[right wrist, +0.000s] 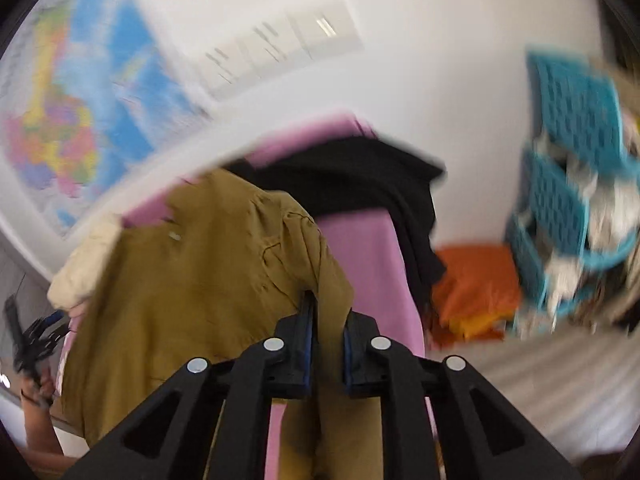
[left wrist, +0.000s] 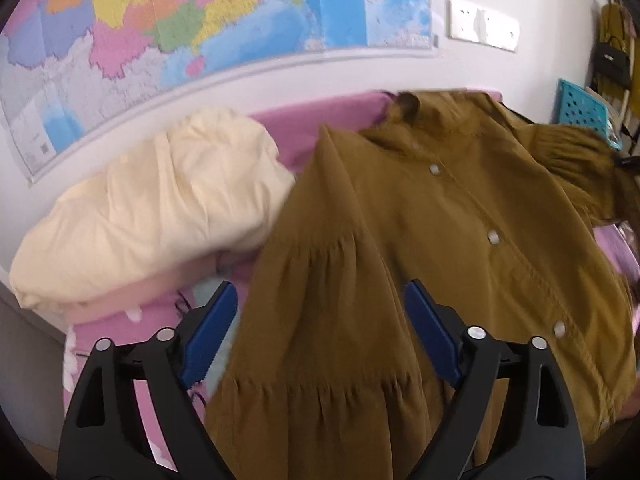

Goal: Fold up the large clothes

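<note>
Cream bedding [left wrist: 152, 208]: bunched at the left, against the wall under the map [left wrist: 200, 20], resting on the pink-covered bed [left wrist: 304, 128].

Left tool [left wrist: 320, 336]: jaws spread wide, nothing pressed between the blue pads [left wrist: 208, 340]; it hangs over the lower left part of the garment.

Mustard-brown dress [left wrist: 420, 240]: buttoned front up, spread across the bed just right of the bedding. Long axis runs from the collar, at the far side near the wall, down to the gathered tiers nearest the left camera. The button row slants from upper middle to lower right. One gathered sleeve lies out to the right.

Right tool [right wrist: 326, 316]: jaws nearly closed, pinching a fold of the dress fabric at its right edge.

Black garment [right wrist: 360, 176]: draped over the bed's far corner, beyond the dress.

Blue baskets [right wrist: 568, 184]: far right, blurred.
</note>
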`<control>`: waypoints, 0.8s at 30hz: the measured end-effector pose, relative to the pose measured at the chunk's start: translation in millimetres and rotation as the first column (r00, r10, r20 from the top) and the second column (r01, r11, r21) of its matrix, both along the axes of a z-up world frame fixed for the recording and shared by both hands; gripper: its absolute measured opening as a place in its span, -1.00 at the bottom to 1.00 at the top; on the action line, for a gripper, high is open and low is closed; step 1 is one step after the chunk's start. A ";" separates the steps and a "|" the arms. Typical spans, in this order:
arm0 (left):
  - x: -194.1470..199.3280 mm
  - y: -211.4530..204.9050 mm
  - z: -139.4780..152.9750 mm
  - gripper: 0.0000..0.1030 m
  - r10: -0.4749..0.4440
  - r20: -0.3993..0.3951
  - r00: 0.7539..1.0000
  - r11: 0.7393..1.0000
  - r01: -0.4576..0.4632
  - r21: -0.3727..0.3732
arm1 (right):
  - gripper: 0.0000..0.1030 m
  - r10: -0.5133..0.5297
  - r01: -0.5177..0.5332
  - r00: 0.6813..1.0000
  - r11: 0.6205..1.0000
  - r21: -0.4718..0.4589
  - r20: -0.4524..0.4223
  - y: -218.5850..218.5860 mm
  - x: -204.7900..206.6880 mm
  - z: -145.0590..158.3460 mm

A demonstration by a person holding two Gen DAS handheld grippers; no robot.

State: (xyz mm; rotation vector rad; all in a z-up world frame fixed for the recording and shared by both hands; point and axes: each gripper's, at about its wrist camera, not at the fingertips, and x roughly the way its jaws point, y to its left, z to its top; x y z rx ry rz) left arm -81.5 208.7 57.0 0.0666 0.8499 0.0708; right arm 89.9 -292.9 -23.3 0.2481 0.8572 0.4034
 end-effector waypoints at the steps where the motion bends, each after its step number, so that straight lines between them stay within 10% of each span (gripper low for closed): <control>1: -4.8 -0.3 -4.7 0.70 -0.008 -0.014 1.000 1.000 0.008 -0.007 | -0.57 -0.032 0.031 0.999 0.999 -0.020 -0.037 -0.6 7.9 -20.5; 9: -37.7 -19.0 -44.4 0.89 -0.106 -0.111 0.988 0.994 0.103 -0.028 | 0.16 -0.125 0.125 0.992 0.992 -0.022 0.007 -7.4 -6.3 -32.2; 15: -27.3 -10.3 -50.5 -0.79 -0.048 -0.144 0.988 0.999 0.045 -0.020 | 0.30 -0.140 0.159 0.974 0.983 -0.097 0.177 3.7 -29.1 6.8; 24: -32.2 72.7 65.5 -0.82 0.233 0.105 0.967 0.965 -0.243 0.095 | 0.30 0.098 -0.085 0.967 0.994 -0.061 0.237 64.2 -45.9 31.9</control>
